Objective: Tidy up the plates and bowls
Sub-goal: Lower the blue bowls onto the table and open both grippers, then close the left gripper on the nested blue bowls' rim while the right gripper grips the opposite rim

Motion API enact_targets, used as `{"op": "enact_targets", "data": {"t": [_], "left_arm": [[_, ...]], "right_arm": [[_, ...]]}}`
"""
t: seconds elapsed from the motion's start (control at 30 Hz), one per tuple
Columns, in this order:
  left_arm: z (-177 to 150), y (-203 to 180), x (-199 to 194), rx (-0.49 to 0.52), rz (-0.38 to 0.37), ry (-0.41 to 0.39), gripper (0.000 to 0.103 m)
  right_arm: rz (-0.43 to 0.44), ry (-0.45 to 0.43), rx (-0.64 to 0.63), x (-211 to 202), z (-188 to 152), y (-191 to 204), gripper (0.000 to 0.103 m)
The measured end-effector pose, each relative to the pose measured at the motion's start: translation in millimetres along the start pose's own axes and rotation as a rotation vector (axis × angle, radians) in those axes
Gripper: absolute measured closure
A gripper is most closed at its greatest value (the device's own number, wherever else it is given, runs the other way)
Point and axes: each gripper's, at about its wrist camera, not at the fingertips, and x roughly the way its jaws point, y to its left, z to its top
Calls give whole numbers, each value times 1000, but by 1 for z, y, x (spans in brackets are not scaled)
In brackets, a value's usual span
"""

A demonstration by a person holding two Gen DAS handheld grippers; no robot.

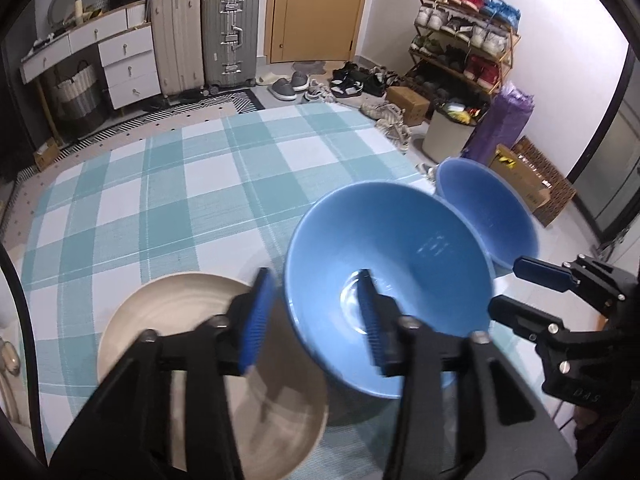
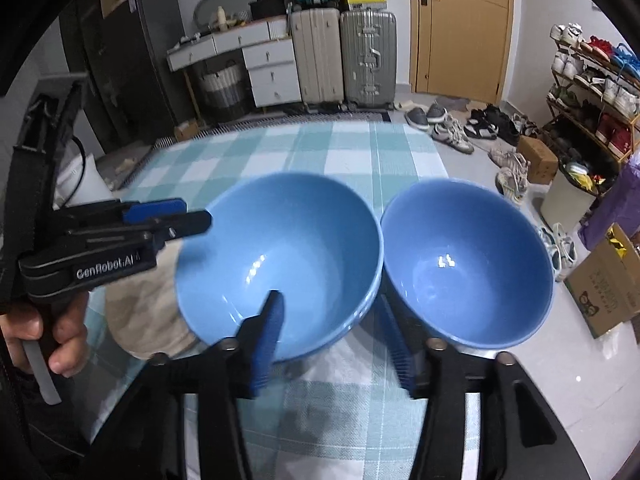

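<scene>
Bowls are noted first in the left wrist view: a large blue bowl (image 1: 390,280) is seen on the checked tablecloth (image 1: 180,184), with a second blue bowl (image 1: 486,212) just behind it to the right, at the cloth's edge. A beige plate (image 1: 176,312) is seen just left of the large bowl. The left gripper (image 1: 314,320) is held over the large bowl's near left rim; its jaws stand apart, one blue pad (image 1: 256,320) outside the rim over the plate, the other inside the bowl, neither clearly pressed on the wall. The right gripper (image 1: 524,292) is seen at the large bowl's right side, jaws parted.

In the right wrist view the large bowl (image 2: 280,252) and the second bowl (image 2: 468,260) are seen side by side, rims touching or nearly so. The right gripper (image 2: 336,340) is set over the large bowl's near right rim, jaws apart, one pad inside, one between the bowls. The left gripper (image 2: 188,216), held by a hand (image 2: 44,328), is seen left of the large bowl.
</scene>
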Motion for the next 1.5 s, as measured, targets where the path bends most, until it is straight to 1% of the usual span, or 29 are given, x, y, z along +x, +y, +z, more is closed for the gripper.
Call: {"op": "enact_targets", "data": {"t": [0.03,0.07,0.1,0.13,0.17,0.2,0.23,0.27,0.33,0.37,0.4,0.57,0.73,0.83,1.0,1.23,1.4,1.5], "left_arm": [[2,0,-4,-9,-15,-2,47],[4,0,-8,-17,-27,-4,39],[6,-1,-11,-22,-38,-3,30],[8,-2,-14,-24,-47,-4,27],[11,-3,-19,-26,-70,-10,23],[13,-5,-23,-25,-84,-15,22],[15,-7,-26,-23,-96,-19,21],[18,-9,-30,-19,-111,-24,16],[25,-16,-35,-12,-122,-36,5],[28,-19,-37,-10,-126,-44,1],[32,-23,-39,-5,-135,-56,1],[51,-46,-39,38,-151,-54,1],[70,-67,-24,101,-155,-30,1],[79,-76,-15,118,-159,-10,1],[95,-89,15,121,-173,39,1],[106,-102,57,156,-164,84,1],[109,-111,84,179,-161,108,1],[111,-117,97,196,-158,120,1]], "right_arm": [[10,-16,4,-5,2,-1,38],[14,-29,7,-8,5,-2,27],[15,-50,14,-12,7,-4,21],[9,-69,20,-16,10,-7,16],[0,-88,29,-20,12,-10,14],[-13,-100,43,-24,14,-15,13],[-20,-107,56,-28,15,-19,10],[-25,-112,73,-31,17,-24,5],[-34,-126,108,-37,19,-35,2],[-43,-133,123,-40,20,-40,2],[-54,-143,141,-44,20,-46,2],[-74,-174,225,-59,15,-74,1],[-92,-188,295,-66,10,-93,1],[-102,-192,328,-68,7,-103,1],[-115,-191,391,-66,0,-121,1],[-134,-168,449,-56,-11,-141,1],[-117,-172,488,-50,-17,-152,1],[-111,-159,490,-45,-19,-155,1]]}}
